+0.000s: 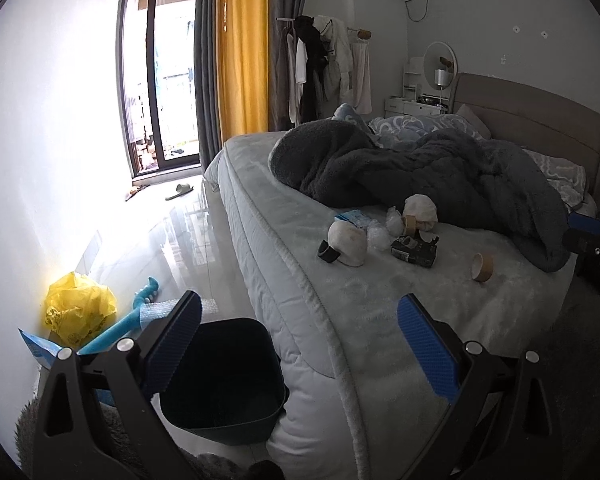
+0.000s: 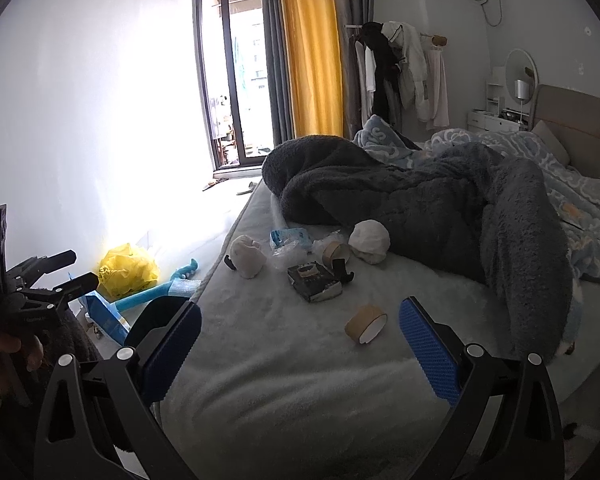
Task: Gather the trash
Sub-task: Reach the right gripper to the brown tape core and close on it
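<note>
Near the bed's [image 2: 260, 360] foot edge we see crumpled white wads [image 2: 249, 257], clear plastic, a torn black box [image 2: 314, 283] and cardboard tape rolls [image 2: 366, 323]. Our left gripper [image 1: 299, 340] gapes empty above the dark bin [image 1: 224, 376]; our right gripper [image 2: 300, 344] is spread wide too.

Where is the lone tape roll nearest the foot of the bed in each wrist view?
Left wrist: tape roll right of centre, on the bed.
Right wrist: tape roll low centre, just ahead of the open right gripper.
Shared landmark: dark flattened box just beyond it.
</note>
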Demonstrator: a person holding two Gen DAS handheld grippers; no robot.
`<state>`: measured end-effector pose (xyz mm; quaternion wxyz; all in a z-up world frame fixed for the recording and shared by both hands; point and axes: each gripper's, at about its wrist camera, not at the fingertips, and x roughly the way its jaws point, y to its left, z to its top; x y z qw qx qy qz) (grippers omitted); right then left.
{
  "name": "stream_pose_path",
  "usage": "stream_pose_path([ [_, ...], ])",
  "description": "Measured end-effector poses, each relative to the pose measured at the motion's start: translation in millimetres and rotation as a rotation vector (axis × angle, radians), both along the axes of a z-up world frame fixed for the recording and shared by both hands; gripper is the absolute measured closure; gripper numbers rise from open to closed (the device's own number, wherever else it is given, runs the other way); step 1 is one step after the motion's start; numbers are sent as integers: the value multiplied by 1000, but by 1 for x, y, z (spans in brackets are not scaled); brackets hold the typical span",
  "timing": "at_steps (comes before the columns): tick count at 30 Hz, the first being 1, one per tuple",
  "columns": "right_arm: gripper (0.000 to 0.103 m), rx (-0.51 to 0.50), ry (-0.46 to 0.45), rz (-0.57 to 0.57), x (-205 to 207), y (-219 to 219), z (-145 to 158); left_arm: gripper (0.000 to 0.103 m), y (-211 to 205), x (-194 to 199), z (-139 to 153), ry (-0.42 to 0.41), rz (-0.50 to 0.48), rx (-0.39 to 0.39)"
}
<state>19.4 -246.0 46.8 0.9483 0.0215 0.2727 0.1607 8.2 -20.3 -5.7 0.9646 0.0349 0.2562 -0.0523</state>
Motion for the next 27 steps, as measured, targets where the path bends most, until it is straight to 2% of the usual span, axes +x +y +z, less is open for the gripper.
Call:
stream_pose_path([
  [5,3,17,31,-6,21,-1,-8,3,-5,9,8,-43,-38,10],
  [9,3,24,83,-1,43,-4,-22,3,-12,22,2,-42,-80,55],
  [12,3,14,114,-1,60,-5,-31,4,-13,36,-8,0,-136,29],
  [15,3,-2,126,14,75,-3,-38,4,-11,51,-17,19,-147,7],
  [19,3,-78,130,36,93,-5,-49,4,-6,73,-23,34,-165,-42],
  [25,3,-99,173,72,117,-17,-70,6,-13,99,-28,39,-206,-50],
  [27,8,-101,198,91,122,-21,-78,6,-17,107,-30,42,-212,-46],
])
